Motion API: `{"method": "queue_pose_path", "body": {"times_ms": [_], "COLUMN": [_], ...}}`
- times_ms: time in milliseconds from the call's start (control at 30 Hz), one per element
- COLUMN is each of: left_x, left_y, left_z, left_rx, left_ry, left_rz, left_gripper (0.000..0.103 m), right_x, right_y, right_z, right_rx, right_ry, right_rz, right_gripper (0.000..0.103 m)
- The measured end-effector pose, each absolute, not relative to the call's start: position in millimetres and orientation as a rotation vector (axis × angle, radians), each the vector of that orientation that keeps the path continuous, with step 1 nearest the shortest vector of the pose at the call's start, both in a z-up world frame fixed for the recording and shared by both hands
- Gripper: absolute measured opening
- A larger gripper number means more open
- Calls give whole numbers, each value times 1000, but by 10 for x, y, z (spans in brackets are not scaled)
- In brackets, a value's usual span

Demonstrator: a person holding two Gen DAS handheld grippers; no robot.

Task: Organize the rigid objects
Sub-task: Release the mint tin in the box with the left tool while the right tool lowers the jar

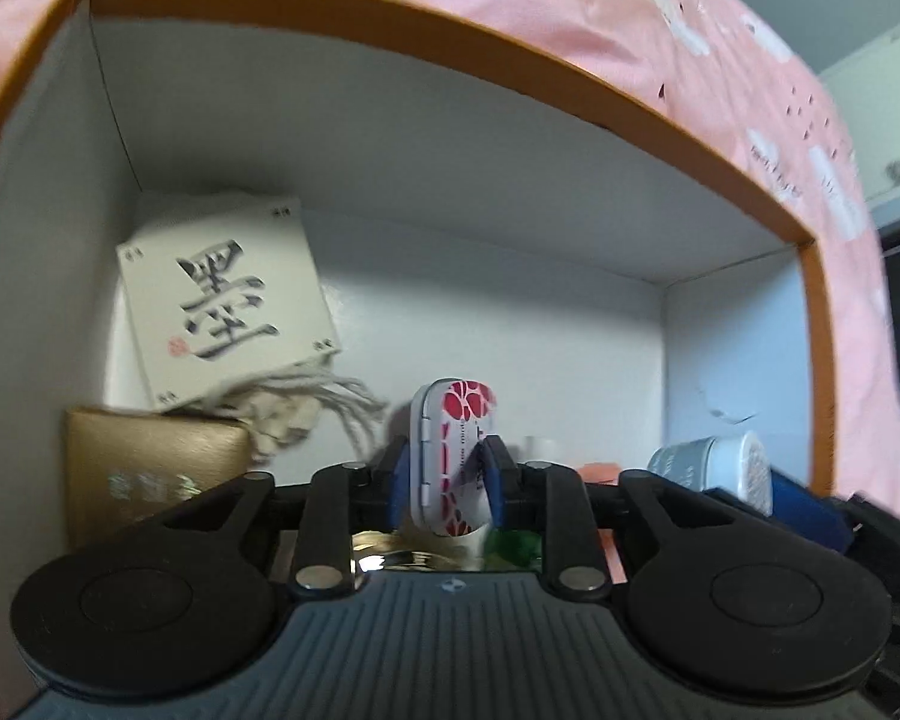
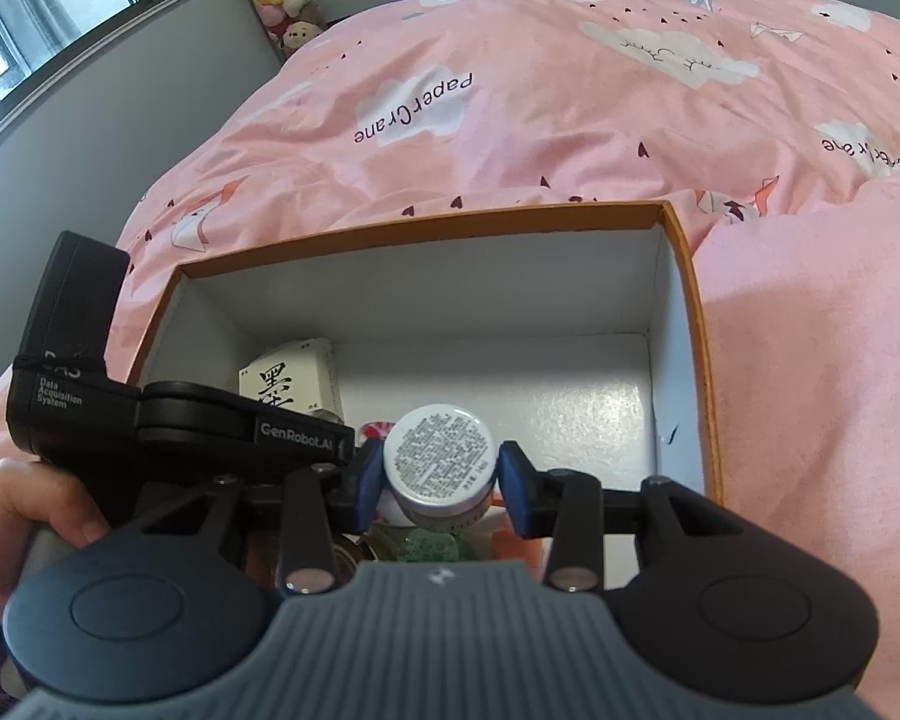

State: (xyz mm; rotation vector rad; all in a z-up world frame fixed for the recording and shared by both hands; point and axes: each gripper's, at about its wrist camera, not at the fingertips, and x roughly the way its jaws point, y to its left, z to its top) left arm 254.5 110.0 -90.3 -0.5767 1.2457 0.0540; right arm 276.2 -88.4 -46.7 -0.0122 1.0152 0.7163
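My left gripper (image 1: pixel 444 480) is shut on a small white tin with red petal print (image 1: pixel 453 450), held on edge inside the orange-rimmed white box (image 1: pixel 510 180). My right gripper (image 2: pixel 441 483) is shut on a round silver jar (image 2: pixel 441 456), its printed base facing the camera, held above the same box (image 2: pixel 684 276). That jar also shows in the left wrist view (image 1: pixel 720 465) at the right. A white card box with black calligraphy (image 1: pixel 228 300) leans in the box's far left corner and shows in the right wrist view (image 2: pixel 288 384) too.
A gold box (image 1: pixel 150 468) and a cream drawstring pouch (image 1: pixel 282 414) lie at the left inside the box. Green and gold items (image 1: pixel 510 546) sit under the left gripper. The box rests on a pink printed bedsheet (image 2: pixel 510 90). The left gripper's body (image 2: pixel 90 384) is at the box's left rim.
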Motion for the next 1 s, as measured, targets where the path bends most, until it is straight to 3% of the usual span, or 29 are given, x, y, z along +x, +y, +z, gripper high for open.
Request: {"method": "queue_pose_path", "body": {"times_ms": [133, 433, 667, 1000], "left_x": [2515, 2164, 2080, 2041], "left_y": [1029, 1249, 1360, 1409], "left_z": [-842, -337, -198, -226], "left_rx": [-484, -289, -348, -340], "left_ry": [1257, 1110, 1009, 1001], "left_rz": [73, 115, 104, 129], "left_gripper": [34, 30, 31, 32], "right_x": [2755, 2669, 2667, 2705], "right_y": [-845, -534, -119, 205], "right_z": [-482, -514, -722, -1014], "right_rx": [-18, -53, -83, -144], "right_ry": [1019, 1046, 1129, 1197], "right_rz": [723, 812, 871, 866], "right_gripper": [41, 41, 41, 41]}}
